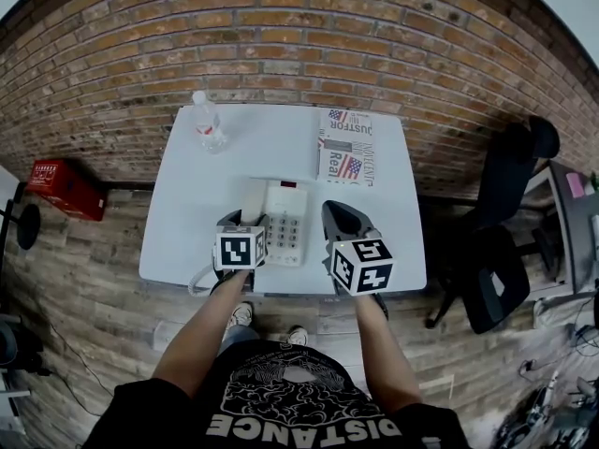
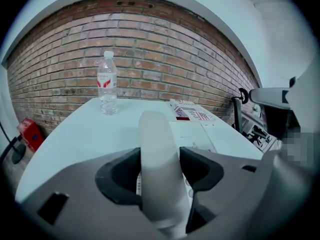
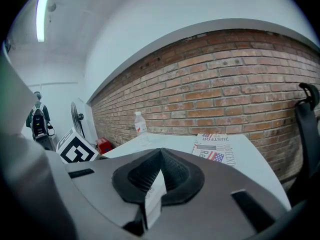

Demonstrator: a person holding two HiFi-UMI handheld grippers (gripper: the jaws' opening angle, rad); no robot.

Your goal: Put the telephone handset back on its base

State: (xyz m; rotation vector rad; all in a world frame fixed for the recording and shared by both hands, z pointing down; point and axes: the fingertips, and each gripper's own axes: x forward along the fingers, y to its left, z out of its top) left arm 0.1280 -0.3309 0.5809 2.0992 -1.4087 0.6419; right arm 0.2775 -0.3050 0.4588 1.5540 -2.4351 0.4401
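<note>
A white desk telephone base [image 1: 286,223] sits near the front of the white table [image 1: 187,204]. Its white handset [image 1: 251,201] lies along the base's left side, and a cord [image 1: 198,279] loops off the table's front edge. My left gripper [image 1: 247,219] straddles the handset's near end. In the left gripper view the handset [image 2: 157,154] runs between the two dark pads [image 2: 120,176], which stand wide and close beside it. My right gripper [image 1: 348,221] hovers just right of the base, with its jaws shut and a small white slip [image 3: 154,194] showing at their seam.
A water bottle [image 1: 207,120] stands at the table's far left, and a folded newspaper [image 1: 344,146] lies at the far right. A brick wall runs behind the table. There is a red box [image 1: 65,188] on the floor to the left and a black office chair [image 1: 501,241] to the right.
</note>
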